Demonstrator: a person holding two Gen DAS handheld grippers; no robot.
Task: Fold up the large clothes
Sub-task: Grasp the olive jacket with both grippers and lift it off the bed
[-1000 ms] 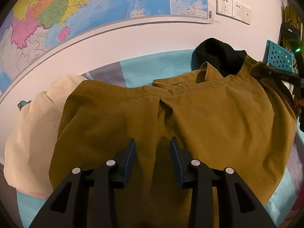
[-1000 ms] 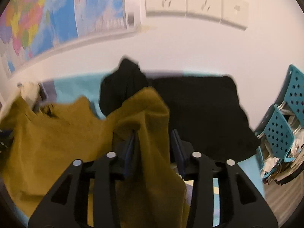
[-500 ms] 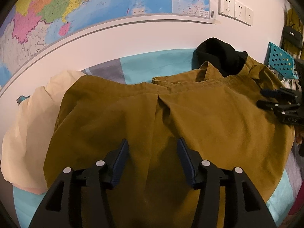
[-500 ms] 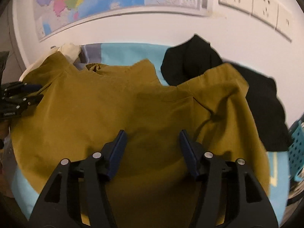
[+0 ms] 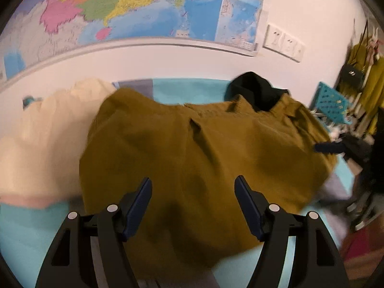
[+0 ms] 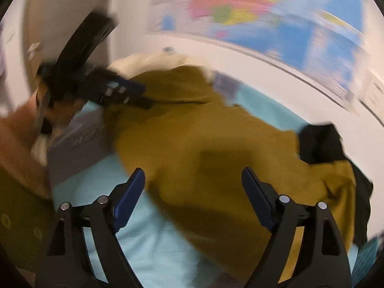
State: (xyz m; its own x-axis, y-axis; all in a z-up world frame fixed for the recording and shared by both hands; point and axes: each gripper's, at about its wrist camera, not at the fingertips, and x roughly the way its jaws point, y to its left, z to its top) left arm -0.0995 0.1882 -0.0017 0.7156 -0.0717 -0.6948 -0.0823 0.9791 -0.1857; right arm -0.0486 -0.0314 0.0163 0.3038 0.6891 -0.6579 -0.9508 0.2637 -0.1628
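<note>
A large mustard-brown shirt (image 5: 204,148) lies spread back-up on a light blue bed sheet (image 5: 31,230), collar toward the wall. It also shows in the right wrist view (image 6: 211,148), blurred. My left gripper (image 5: 193,199) is open and empty above the shirt's lower part. My right gripper (image 6: 193,192) is open and empty over the shirt's edge. The left gripper appears in the right wrist view (image 6: 124,92) at the shirt's far left side. The right gripper appears in the left wrist view (image 5: 328,147) at the shirt's right edge.
A cream garment (image 5: 45,134) lies left of the shirt and a black garment (image 5: 256,88) behind its collar. A map (image 5: 144,7) and sockets (image 5: 283,43) are on the wall. A blue crate (image 5: 331,103) stands at right.
Both grippers opened wider and drew back from the shirt. The right gripper let go of the shirt fabric and swung left. Both views are now blurred by motion.
</note>
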